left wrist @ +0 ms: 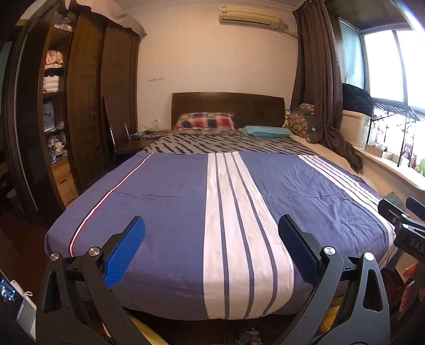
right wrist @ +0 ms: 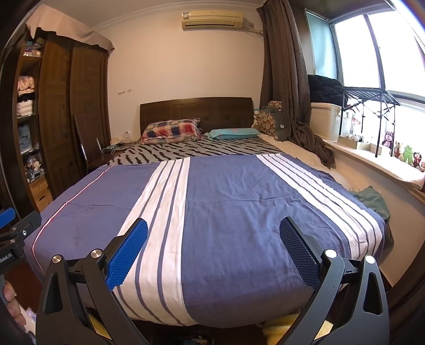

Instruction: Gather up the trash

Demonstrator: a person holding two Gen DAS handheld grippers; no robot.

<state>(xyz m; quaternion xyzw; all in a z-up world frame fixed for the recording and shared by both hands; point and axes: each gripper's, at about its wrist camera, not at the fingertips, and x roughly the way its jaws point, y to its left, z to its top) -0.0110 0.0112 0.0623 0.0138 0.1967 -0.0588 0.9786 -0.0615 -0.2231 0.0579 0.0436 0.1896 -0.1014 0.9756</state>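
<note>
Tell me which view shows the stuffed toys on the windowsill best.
Right wrist view: the stuffed toys stand in a clear row on the windowsill. The left wrist view catches only a couple at its right edge.

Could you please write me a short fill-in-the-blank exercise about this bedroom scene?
1. Both grippers, left gripper and right gripper, have their jaws ____.
2. The plaid pillow lies against the wooden ____.
3. The air conditioner hangs on the wall ____ the bed.
4. The toy animals stand on the ____.

Missing words: open; headboard; above; windowsill
</note>
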